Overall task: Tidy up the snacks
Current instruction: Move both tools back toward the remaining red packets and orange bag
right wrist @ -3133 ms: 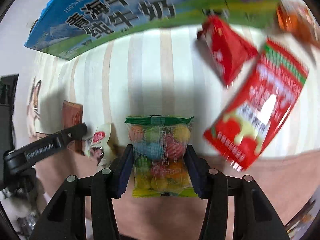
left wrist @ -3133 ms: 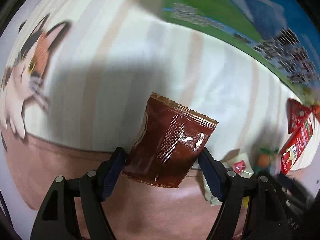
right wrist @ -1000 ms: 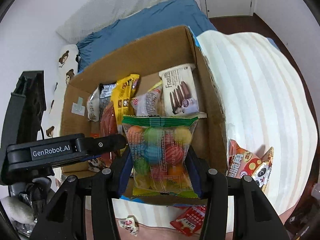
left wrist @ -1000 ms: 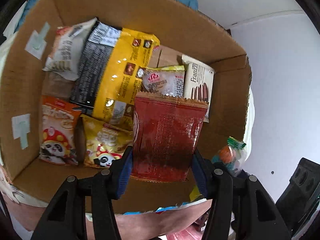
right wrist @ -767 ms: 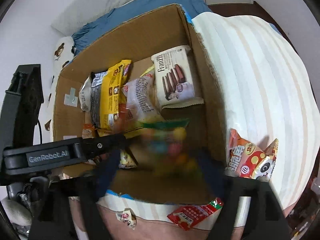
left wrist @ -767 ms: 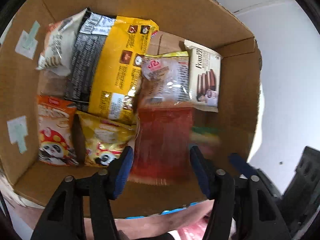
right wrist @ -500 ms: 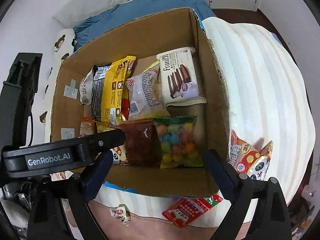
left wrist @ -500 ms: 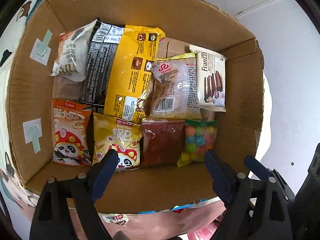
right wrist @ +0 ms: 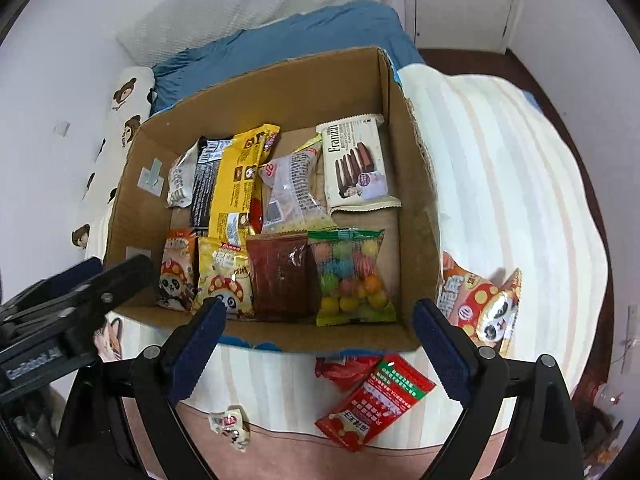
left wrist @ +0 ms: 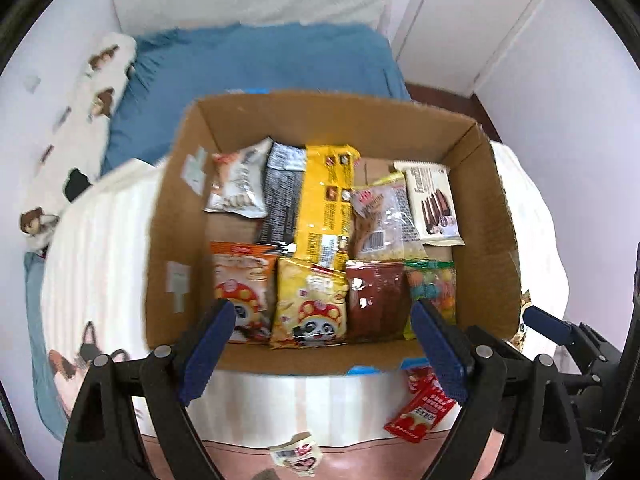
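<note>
Right wrist view, "Franzzi" wafer pack [right wrist: 358,164] in box [right wrist: 416,184], both tongs spread, empty.

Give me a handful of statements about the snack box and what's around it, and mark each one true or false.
1. The dark red packet lies inside the cardboard box. True.
2. The candy bag sits to the left of the dark red packet in the right wrist view. False: it lies on that packet's right.
3. The right tongs grip the candy bag. False: they are open and hold nothing.
4. A red packet lies outside the box on the striped cover. True.
5. The left tongs are open. True.
6. The box holds only two snacks. False: it holds many more.
</note>
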`<action>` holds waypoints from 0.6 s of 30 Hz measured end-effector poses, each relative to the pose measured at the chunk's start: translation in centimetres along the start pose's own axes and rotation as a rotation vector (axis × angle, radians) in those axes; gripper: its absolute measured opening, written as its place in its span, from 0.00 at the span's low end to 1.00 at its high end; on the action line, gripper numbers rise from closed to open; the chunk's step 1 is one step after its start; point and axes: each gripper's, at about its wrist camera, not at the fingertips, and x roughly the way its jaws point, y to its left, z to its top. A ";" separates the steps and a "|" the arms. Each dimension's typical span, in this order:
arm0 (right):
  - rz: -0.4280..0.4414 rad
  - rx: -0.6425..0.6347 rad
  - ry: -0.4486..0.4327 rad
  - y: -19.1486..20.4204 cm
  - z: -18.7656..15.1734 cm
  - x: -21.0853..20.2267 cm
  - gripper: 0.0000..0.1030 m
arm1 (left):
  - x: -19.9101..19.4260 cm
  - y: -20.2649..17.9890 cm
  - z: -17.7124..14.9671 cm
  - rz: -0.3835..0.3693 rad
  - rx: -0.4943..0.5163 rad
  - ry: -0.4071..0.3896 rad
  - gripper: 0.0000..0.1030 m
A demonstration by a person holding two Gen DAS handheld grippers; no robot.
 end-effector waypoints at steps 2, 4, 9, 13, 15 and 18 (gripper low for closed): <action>-0.012 -0.013 -0.028 0.4 -0.7 -0.8 0.94 | -1.1 0.3 -1.0 0.017 0.000 -0.037 0.87; -0.029 -0.037 -0.060 0.8 -1.6 -1.8 0.94 | -2.1 0.6 -2.0 0.021 -0.003 -0.075 0.87; -0.057 -0.075 -0.136 2.1 -3.7 -4.4 0.94 | -4.8 0.8 -4.8 0.074 0.014 -0.171 0.87; -0.068 -0.091 -0.198 3.0 -5.3 -6.7 0.94 | -6.7 1.0 -6.7 0.081 0.021 -0.217 0.87; -0.062 -0.093 -0.223 3.3 -6.0 -7.9 0.94 | -7.7 1.1 -7.4 0.078 0.023 -0.233 0.87; -0.047 -0.098 -0.247 3.9 -7.2 -9.4 0.94 | -9.2 1.4 -8.4 0.081 0.022 -0.264 0.87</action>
